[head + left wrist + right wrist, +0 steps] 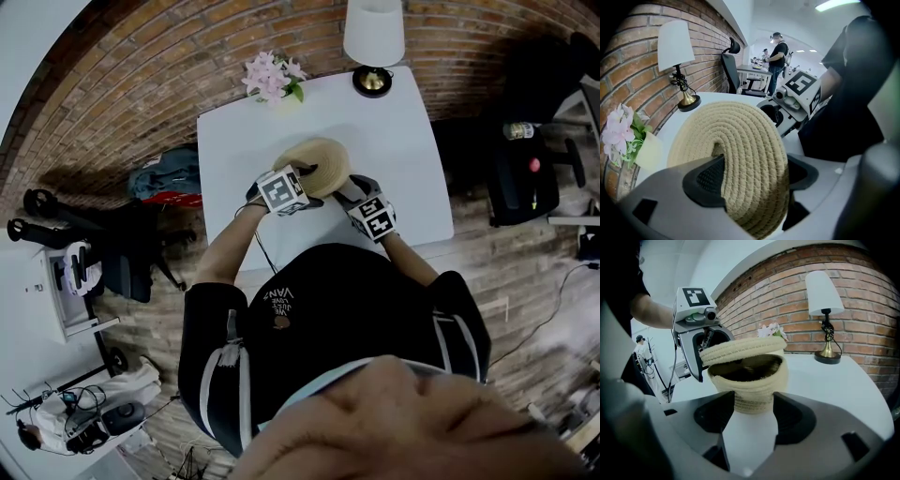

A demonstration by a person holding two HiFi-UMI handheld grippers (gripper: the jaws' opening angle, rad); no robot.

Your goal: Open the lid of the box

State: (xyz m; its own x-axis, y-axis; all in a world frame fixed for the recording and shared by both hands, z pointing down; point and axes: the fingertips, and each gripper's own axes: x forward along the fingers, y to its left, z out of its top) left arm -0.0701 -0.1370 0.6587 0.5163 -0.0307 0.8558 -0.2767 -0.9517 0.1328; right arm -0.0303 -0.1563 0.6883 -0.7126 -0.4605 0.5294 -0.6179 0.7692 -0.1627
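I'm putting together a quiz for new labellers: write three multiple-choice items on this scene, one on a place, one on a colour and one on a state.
1. Where does the lamp stand?
A. On the floor
B. On the table, at its far edge by the brick wall
C. On a chair

2. What colour are the flowers?
A. Pink
B. Blue
C. Orange

3. How is the lid?
A. Flat and closed on the box
B. Lying on the floor
C. Raised, clamped in the left gripper

Answers:
1. B: the head view shows its base on the white top, next to the bricks.
2. A: the blooms look pale pink in the head view and the left gripper view.
3. C: the right gripper view shows a dark gap under the lid, and the left jaws press on it.
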